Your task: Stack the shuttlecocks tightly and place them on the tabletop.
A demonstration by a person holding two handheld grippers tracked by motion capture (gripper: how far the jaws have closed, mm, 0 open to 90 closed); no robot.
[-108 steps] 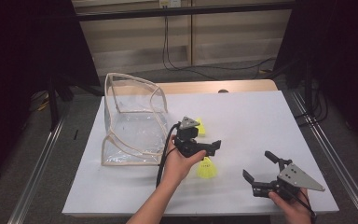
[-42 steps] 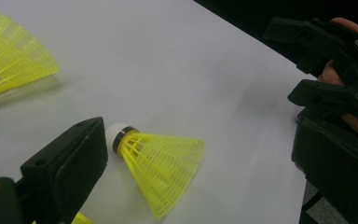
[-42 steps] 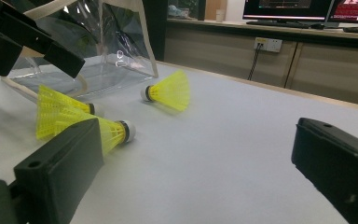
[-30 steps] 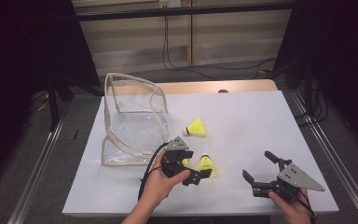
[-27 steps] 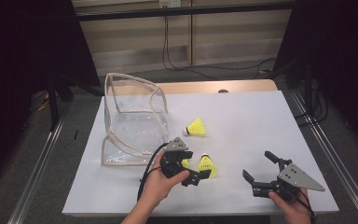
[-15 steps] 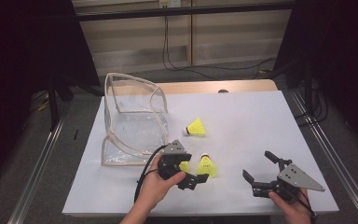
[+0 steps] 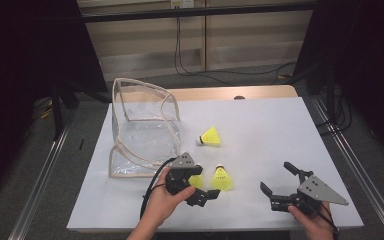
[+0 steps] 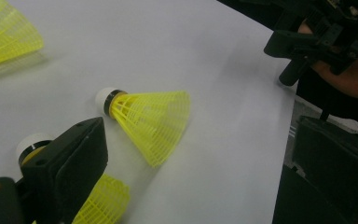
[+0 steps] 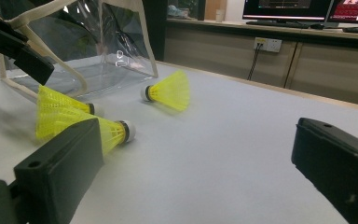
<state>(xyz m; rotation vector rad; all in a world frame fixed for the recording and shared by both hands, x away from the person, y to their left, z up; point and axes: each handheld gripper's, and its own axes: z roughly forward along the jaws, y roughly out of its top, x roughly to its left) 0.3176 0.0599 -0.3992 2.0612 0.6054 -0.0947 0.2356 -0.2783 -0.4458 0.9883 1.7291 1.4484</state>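
Shuttlecocks, three, all yellow with white cork tips, lay on the white table sheet (image 7: 280, 130). Landmark used: the clear plastic bag (image 7: 142, 127), standing open-mouthed at the far left part of the sheet.

Nearest shuttlecock (image 8: 100, 198) sat just in front of the bag's near corner, partly under the left gripper (image 7: 196, 186); in the left gripper view one jaw covered most of it, cork (image 8: 30, 142) peeking out beside the pad. Could not tell if the pad touched it. Second shuttlecock (image 7: 221, 178) lay just beside the first, on the side away from the bag, cork pointing toward the bag's end of the table. Third shuttlecock (image 7: 209, 137) lay just off the bag's right side, apart from the other two, on its side, cork toward the bag.

Left gripper: jaws spread wide, clamped on nothing, held low over the sheet by the left hand (image 7: 162, 200).

Right gripper (image 7: 286, 186): well away from the bag, near the sheet's front edge, jaws parted and empty, pointed toward the shuttlecocks. Right hand (image 7: 312, 220) was behind it.
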